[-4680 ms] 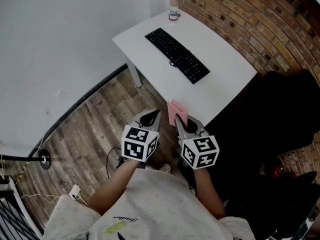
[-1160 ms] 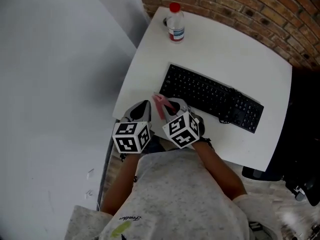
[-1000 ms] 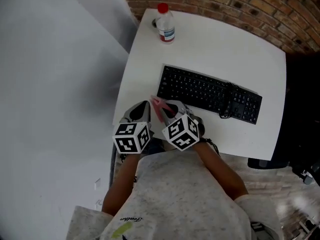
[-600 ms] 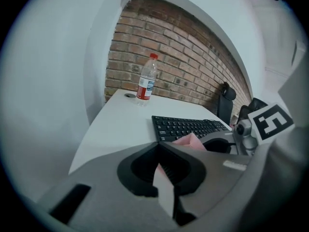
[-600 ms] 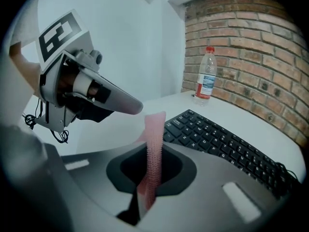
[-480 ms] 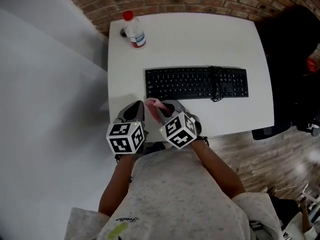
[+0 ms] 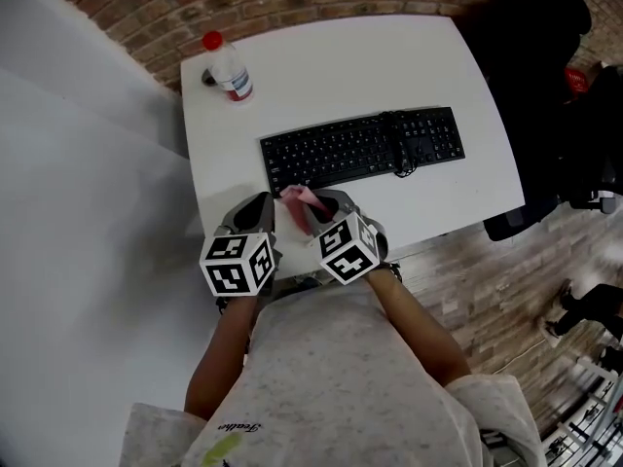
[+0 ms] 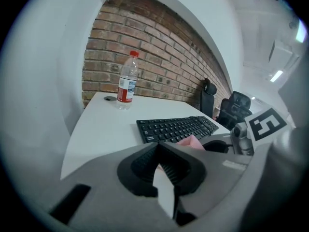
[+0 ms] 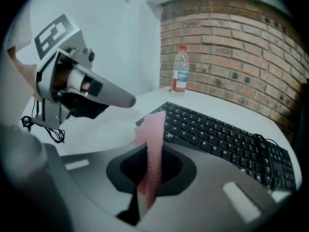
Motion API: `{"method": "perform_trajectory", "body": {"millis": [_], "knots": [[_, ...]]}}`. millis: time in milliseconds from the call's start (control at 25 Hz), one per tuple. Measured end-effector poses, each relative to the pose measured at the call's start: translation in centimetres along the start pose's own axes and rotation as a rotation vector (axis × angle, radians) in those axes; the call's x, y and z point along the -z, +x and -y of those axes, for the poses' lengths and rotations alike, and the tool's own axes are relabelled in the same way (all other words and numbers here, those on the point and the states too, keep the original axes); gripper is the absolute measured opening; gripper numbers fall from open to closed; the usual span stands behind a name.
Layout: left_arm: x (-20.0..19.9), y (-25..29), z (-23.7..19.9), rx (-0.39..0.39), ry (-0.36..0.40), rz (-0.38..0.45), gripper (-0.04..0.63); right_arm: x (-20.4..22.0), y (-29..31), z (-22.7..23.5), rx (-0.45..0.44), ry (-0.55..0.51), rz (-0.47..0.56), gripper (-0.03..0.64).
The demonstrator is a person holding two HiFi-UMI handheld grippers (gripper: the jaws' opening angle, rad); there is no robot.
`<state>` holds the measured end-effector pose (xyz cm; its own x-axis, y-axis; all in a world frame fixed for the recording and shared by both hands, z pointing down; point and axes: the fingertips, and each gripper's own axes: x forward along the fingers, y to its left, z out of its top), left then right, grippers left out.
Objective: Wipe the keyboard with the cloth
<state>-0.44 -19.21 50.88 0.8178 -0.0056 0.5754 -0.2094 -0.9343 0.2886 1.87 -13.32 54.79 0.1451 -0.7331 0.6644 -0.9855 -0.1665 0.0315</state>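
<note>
Nothing legible: the bottle [image 7: 226, 66] label and shirt [image 7: 350, 377] script are too small.

Light grey speckled shirt [image 7: 341, 377] with short sleeves [image 7: 156, 426]; on the shirt's left side a yellow-green patch [image 7: 226, 448] sits below dark script. Beyond the shirt, the left gripper [image 7: 255, 210] and right gripper [image 7: 316, 202] look alike: smooth grey shells tapering forward, black ribbed pads [image 8: 145, 162] inside, and at the rear a white cube [image 7: 237, 264] with black square markers
</note>
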Motion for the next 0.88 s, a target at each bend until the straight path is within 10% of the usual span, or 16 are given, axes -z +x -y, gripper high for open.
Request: {"method": "perform_trajectory", "body": {"millis": [880], "knots": [[-1.4,3.8,6.8,0.099,0.069,-0.009,-0.005,3.4,-4.4,6.4,0.123,0.093,0.004,0.023]]}}
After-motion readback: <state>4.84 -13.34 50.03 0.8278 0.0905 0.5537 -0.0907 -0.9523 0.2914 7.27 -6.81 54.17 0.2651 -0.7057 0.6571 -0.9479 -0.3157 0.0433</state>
